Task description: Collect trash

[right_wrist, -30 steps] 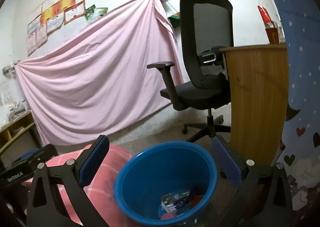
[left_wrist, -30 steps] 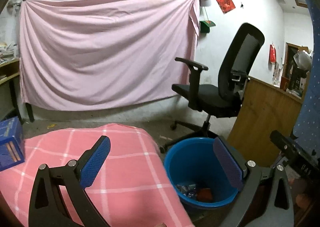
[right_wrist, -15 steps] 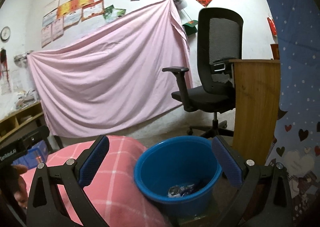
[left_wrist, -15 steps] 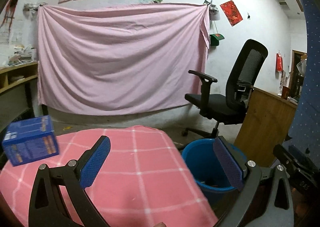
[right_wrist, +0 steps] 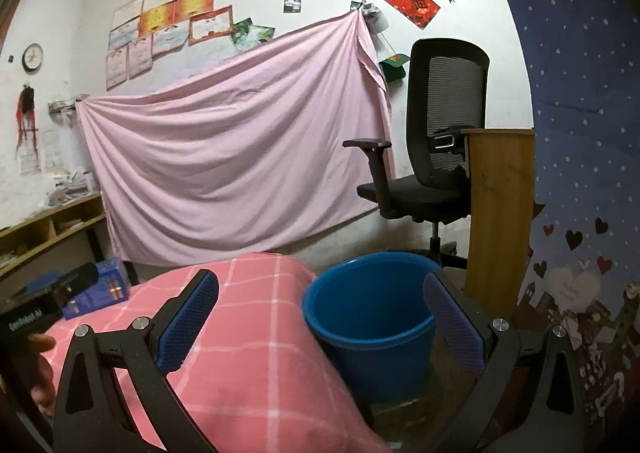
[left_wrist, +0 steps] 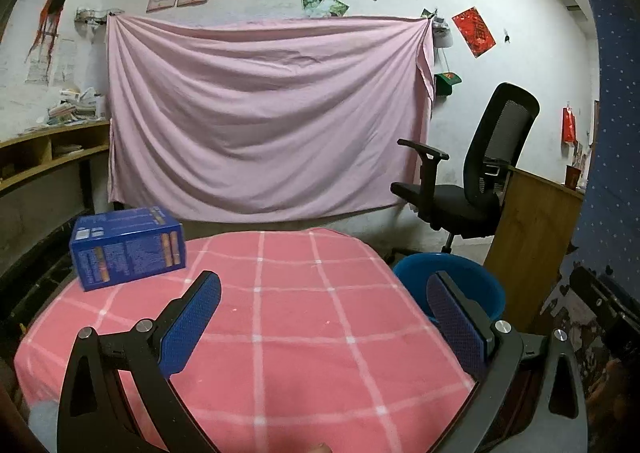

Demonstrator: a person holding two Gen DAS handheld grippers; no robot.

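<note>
A blue cardboard box lies on the far left of a table covered with a pink checked cloth; it also shows in the right wrist view. A blue bucket stands on the floor right of the table, partly seen in the left wrist view; its contents are hidden. My left gripper is open and empty above the cloth. My right gripper is open and empty over the table's right edge, in front of the bucket.
A black office chair and a wooden cabinet stand behind the bucket. A pink sheet hangs on the back wall. Wooden shelves run along the left wall. A blue patterned curtain hangs at right.
Both grippers have pulled back and swung left, away from above the bucket. The table and the blue box have come into fuller view; the bucket's inside is now hidden.
</note>
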